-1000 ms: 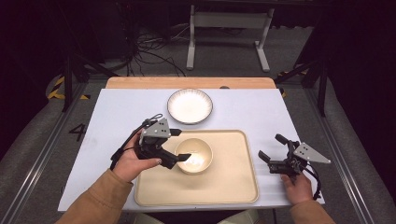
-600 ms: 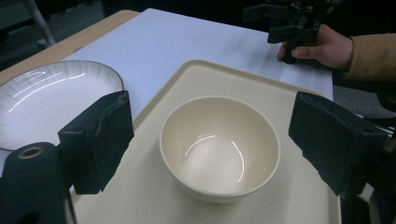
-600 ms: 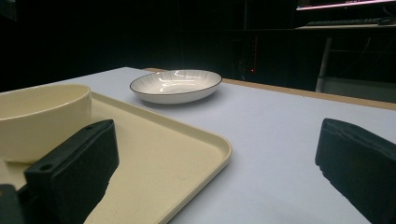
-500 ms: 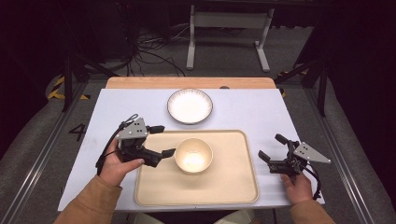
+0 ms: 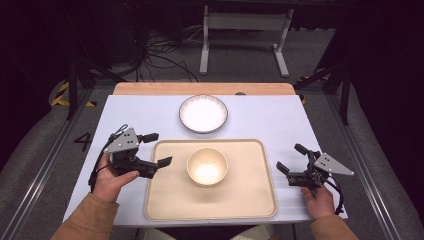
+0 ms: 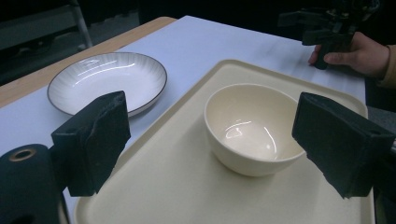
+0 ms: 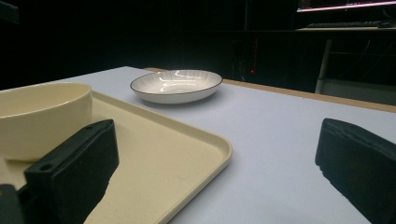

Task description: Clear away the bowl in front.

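A cream bowl point(image 5: 207, 166) stands upright in the middle of a cream tray point(image 5: 165, 200) near the table's front edge. My left gripper point(image 5: 160, 148) hovers at the tray's left edge, a short way from the bowl, pointing toward it. Its jaws are open, have just widened a little, and hold nothing. In the left gripper view the bowl point(image 6: 252, 128) lies ahead beyond the black pads point(image 6: 93, 140). My right gripper point(image 5: 289, 157) rests open and empty on the table just right of the tray. The right gripper view looks across the tray's corner point(image 7: 187, 154) to the bowl point(image 7: 42, 116).
A white ribbed plate point(image 5: 203, 113) with a dark rim sits on the white tabletop point(image 5: 280, 115) behind the tray. A wooden strip point(image 5: 150, 88) runs along the table's far edge. Beyond it are dark floor, cables and a metal stand point(image 5: 245, 30).
My left gripper has drawn back leftward from the bowl's left rim to the tray's left edge. The bowl stays on the tray. The right gripper has not moved.
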